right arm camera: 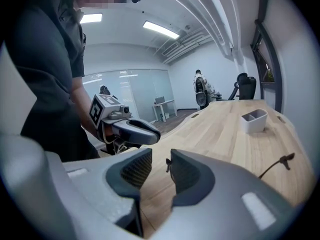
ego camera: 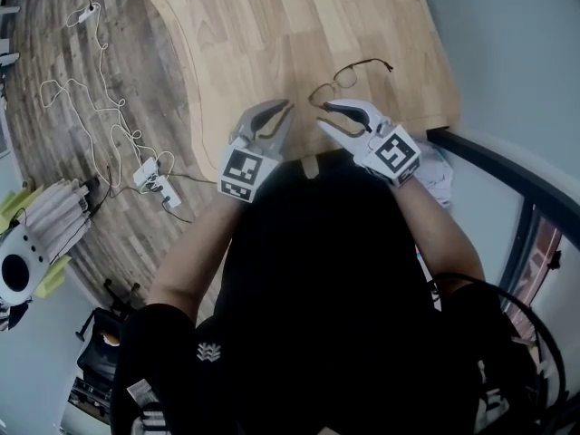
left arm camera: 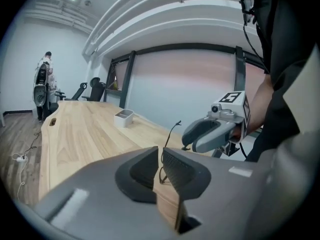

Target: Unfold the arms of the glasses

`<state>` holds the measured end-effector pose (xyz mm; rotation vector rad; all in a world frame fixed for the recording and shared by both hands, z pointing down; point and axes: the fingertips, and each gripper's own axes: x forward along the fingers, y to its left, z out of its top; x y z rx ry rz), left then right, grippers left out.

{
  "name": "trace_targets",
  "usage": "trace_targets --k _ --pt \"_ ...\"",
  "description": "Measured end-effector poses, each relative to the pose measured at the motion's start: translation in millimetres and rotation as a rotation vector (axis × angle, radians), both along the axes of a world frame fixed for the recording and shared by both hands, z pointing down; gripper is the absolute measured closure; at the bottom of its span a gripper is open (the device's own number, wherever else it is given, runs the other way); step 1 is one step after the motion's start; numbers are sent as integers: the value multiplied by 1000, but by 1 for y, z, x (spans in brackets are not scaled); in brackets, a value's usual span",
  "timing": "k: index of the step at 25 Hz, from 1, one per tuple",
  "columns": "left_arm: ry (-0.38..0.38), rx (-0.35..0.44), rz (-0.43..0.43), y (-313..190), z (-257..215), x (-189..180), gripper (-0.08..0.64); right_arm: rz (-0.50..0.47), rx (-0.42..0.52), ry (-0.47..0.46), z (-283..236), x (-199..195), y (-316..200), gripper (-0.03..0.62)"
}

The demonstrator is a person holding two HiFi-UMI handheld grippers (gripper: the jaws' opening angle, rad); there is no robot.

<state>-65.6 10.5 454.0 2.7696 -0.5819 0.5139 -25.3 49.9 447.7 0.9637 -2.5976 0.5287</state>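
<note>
Thin dark wire glasses (ego camera: 344, 78) lie on the wooden table (ego camera: 272, 25) near its front edge, one arm stretched out to the right. My left gripper (ego camera: 287, 107) hovers just left of them with only a slit between its jaws and nothing held. In the left gripper view the glasses' wire (left arm camera: 172, 134) shows past that left gripper (left arm camera: 161, 156). My right gripper (ego camera: 321, 114) sits close in front of the frame, open. In the right gripper view a small dark bit of frame (right arm camera: 167, 165) shows between the right gripper's (right arm camera: 161, 164) pads, and the outstretched arm (right arm camera: 275, 166) lies to the right.
A small white two-part tray (left arm camera: 123, 117) stands farther along the table. Cables (ego camera: 100, 107) and a power strip (ego camera: 149, 178) lie on the floor to the left. A black metal frame (ego camera: 517, 207) runs past the table's right corner. A person (left arm camera: 45, 79) stands far off.
</note>
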Motion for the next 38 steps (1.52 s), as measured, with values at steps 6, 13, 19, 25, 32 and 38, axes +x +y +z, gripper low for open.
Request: trace_targets --k 6,13,19,25,32,38 --pt "103 17 -41 -11 -33 -12 554 -37 11 0 -5 -16 5 486" --pt "156 45 -68 -22 -55 -17 552 -128 -17 -28 -10 -32 15 486" --pt "140 141 -192 -39 -82 -20 554 -1 150 -1 -54 13 -7 486" --pt "82 222 -332 -64 -101 -32 554 211 242 36 -83 91 -43 486" --pt "55 276 -392 -57 -123 -37 554 390 279 137 -95 159 -51 592" --pt "24 238 -399 -43 -107 -37 554 451 267 122 -88 174 -62 592"
